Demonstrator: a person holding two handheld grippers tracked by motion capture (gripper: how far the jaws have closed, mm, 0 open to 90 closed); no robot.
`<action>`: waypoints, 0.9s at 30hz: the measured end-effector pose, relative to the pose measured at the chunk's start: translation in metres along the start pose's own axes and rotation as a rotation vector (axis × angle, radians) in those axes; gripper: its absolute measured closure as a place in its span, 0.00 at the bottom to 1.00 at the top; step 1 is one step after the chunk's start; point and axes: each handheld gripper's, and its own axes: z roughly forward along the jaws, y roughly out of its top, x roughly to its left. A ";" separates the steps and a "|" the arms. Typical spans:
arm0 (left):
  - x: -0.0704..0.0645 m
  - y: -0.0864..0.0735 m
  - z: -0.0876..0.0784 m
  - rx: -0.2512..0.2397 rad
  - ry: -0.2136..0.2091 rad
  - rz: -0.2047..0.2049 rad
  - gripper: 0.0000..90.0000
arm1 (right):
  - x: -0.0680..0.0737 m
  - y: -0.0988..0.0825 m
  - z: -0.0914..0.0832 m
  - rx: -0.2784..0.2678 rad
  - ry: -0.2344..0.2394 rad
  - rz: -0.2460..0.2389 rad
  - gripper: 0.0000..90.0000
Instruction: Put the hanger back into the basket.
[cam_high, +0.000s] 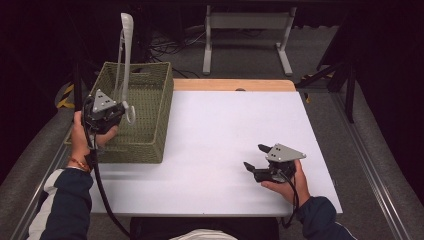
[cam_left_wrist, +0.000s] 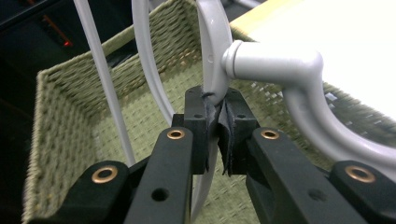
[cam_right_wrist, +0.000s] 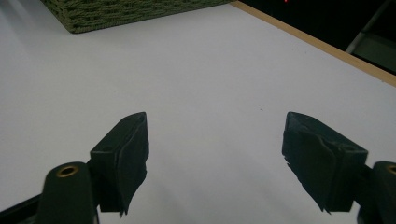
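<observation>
Evidently a grey hanger (cam_high: 126, 55) is held upright over the woven basket (cam_high: 150, 135) by the left gripper (cam_left_wrist: 217, 122), whose jaws are clamped on its hook; release is judged to remain. The right gripper (cam_high: 256, 164) rests wide apart and empty on the white counter (cam_high: 225, 135), wood-edged, in a dark room.

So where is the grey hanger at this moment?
High view, left side: the grey hanger stands upright over the green woven basket, clamped in the jaws of the left gripper, its far end rising above the basket's back rim.
</observation>
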 end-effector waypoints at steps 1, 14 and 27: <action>0.000 0.001 0.000 0.007 0.004 0.007 0.92 | 0.000 0.000 0.000 -0.003 -0.001 0.001 0.26; -0.005 0.012 0.041 0.119 -0.014 0.028 0.88 | 0.002 0.000 0.002 0.008 0.012 -0.010 0.27; -0.013 0.022 0.068 0.219 0.004 -0.012 0.83 | 0.004 0.000 0.000 0.001 0.005 -0.018 0.28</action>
